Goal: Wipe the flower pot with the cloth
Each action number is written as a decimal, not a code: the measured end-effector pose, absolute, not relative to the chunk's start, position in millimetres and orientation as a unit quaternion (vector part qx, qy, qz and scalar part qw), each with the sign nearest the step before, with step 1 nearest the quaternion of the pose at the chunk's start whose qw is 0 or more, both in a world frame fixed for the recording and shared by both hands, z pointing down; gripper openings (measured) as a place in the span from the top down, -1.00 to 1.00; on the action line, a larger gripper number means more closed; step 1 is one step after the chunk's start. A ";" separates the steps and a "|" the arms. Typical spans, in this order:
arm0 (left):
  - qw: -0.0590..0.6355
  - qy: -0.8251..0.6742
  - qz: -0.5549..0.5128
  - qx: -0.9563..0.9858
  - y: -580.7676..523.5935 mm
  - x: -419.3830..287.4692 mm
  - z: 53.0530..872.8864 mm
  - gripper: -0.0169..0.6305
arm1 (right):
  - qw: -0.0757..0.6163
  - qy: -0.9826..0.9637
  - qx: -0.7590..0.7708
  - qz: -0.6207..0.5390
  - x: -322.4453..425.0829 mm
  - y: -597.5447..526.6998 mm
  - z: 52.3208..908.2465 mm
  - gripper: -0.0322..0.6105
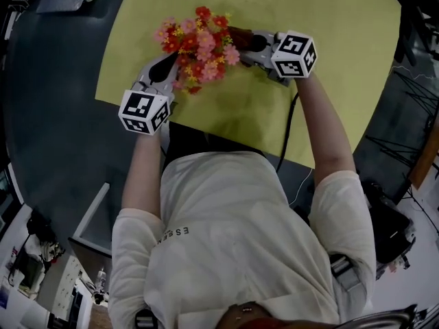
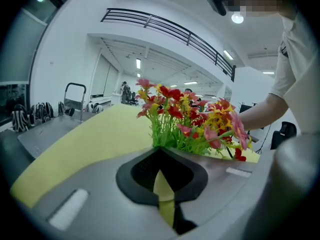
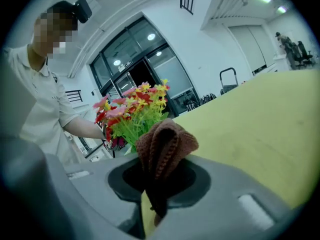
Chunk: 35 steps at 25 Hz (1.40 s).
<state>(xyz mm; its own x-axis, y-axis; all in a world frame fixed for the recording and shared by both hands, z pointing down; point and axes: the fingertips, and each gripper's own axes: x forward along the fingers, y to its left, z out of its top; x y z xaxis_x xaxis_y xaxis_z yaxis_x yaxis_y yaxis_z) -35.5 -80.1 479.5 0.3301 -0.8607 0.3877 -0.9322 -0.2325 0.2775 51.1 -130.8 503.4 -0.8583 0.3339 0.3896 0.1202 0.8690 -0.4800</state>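
While the flower pot itself is hidden beneath its flowers on the yellow tabletop, it is judged to lie just left of the right hand-held gripper, which is clenched on the brown cloth and pointed at the blooms. The left hand-held gripper, clenched on nothing, is set against their opposite side.

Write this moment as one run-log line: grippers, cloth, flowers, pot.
left hand-held gripper: shut | right hand-held gripper: shut on brown cloth | flowers: between grippers, on yellow mat | pot: not clearly seen
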 end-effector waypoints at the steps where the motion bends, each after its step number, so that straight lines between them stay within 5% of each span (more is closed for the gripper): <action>1: 0.233 -0.576 0.074 0.780 -79.9 -35.4 480.0 0.91 | 0.240 -0.939 -0.111 0.221 54.5 -126.4 504.5 0.72; 20: 0.203 -0.580 0.051 0.787 -71.7 -50.0 459.2 0.91 | 0.283 -0.937 0.040 0.201 93.3 -52.9 501.7 0.72; 35: 0.205 -0.420 0.065 0.882 -25.1 -106.7 448.0 0.91 | 0.250 -0.907 0.239 0.242 33.3 37.7 497.5 0.72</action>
<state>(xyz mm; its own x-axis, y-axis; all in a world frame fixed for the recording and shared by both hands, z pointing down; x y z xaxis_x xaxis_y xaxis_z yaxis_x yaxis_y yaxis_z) -106.7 -25.1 448.0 0.6385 -0.7144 0.2862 -0.7674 -0.5630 0.3067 33.3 37.7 497.5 -0.7613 -0.3127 0.5681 -0.5539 0.7691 -0.3189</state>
